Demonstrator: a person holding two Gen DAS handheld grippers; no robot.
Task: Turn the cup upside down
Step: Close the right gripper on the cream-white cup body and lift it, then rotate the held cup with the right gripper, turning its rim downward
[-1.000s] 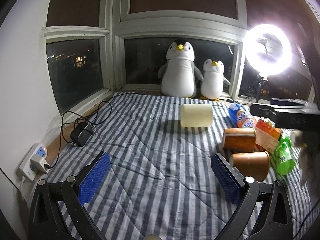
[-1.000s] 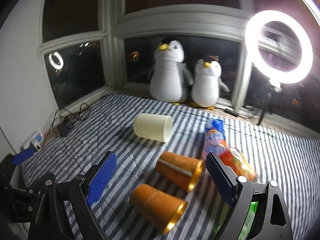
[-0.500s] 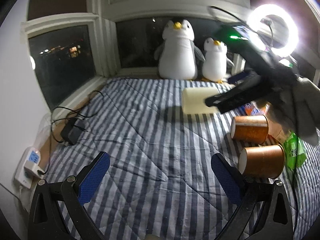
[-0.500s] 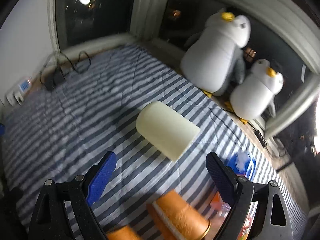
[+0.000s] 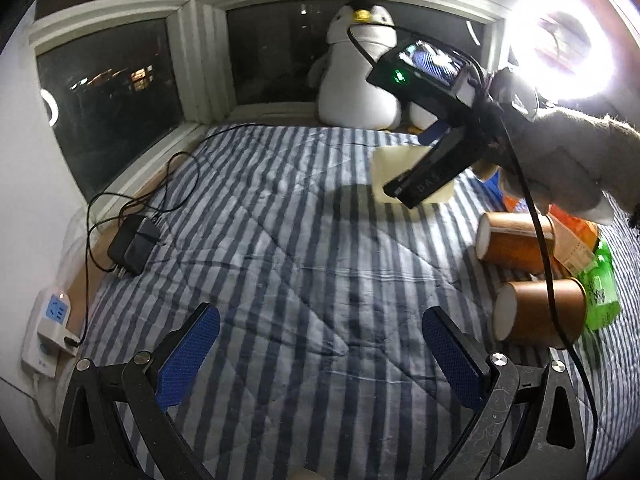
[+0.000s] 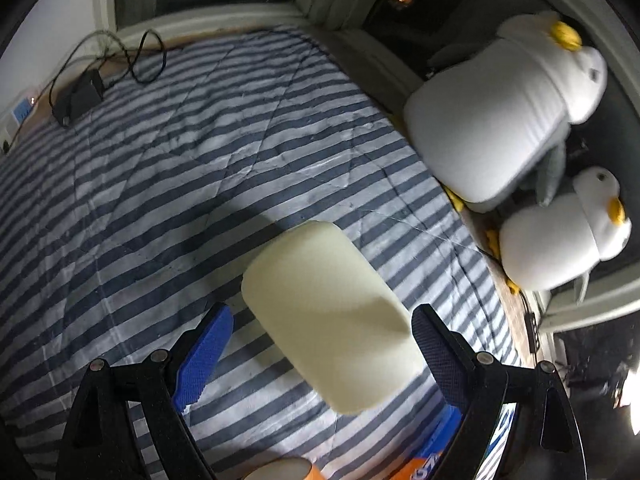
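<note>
A cream cup (image 6: 332,312) lies on its side on the striped bedcover (image 6: 200,152). My right gripper (image 6: 320,356) is open, its blue fingers on either side of the cup, not touching it. In the left wrist view the cup (image 5: 390,164) is partly hidden behind the right gripper (image 5: 424,160), held by a gloved hand (image 5: 568,160). My left gripper (image 5: 320,356) is open and empty over the near part of the bed.
Two brown cups (image 5: 520,244) (image 5: 540,314) lie on their sides at the right beside drink bottles (image 5: 600,292). Two penguin toys (image 6: 496,120) (image 6: 560,240) sit by the window. A charger and cable (image 5: 132,240) and a power strip (image 5: 48,332) lie at the left. A ring light (image 5: 560,44) glares.
My right gripper has moved forward and down over the cream cup, which now sits between its fingers. The left gripper has stayed open, shifting slightly.
</note>
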